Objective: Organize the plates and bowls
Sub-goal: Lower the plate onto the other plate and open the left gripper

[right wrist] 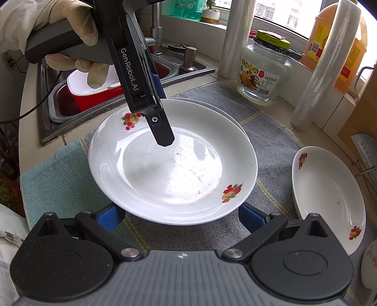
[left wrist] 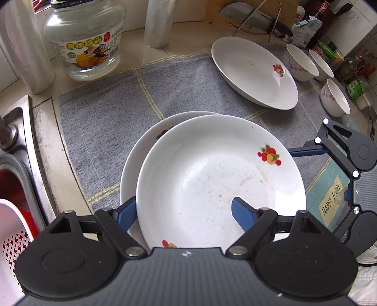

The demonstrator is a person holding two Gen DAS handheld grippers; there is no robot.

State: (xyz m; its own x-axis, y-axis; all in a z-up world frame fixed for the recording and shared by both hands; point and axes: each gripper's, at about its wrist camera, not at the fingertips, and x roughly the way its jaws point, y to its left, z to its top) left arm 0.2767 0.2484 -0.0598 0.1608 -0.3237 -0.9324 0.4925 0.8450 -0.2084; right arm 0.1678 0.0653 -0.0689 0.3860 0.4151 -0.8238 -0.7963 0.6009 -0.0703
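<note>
Two white plates with fruit prints lie stacked on a grey mat [left wrist: 106, 113]. The top plate [left wrist: 212, 179] [right wrist: 165, 169] sits shifted off the lower plate [left wrist: 134, 160]. My left gripper [left wrist: 185, 214] is open and straddles the top plate's near rim, one blue pad outside it and one inside over the plate's well. In the right wrist view one of its black fingers [right wrist: 162, 131] hangs just above the plate. My right gripper [right wrist: 181, 219] is open wide at the opposite rim, holding nothing. A third plate [left wrist: 254, 73] [right wrist: 327, 197] lies apart.
Three white flowered bowls [left wrist: 300, 62] [left wrist: 321, 63] [left wrist: 334, 97] stand beyond the third plate. A glass jar [left wrist: 82, 44] and cling-film rolls [left wrist: 156, 23] line the back. A steel sink [right wrist: 70, 94] holds a red and white basin. A cleaver [left wrist: 254, 16] rests on a rack.
</note>
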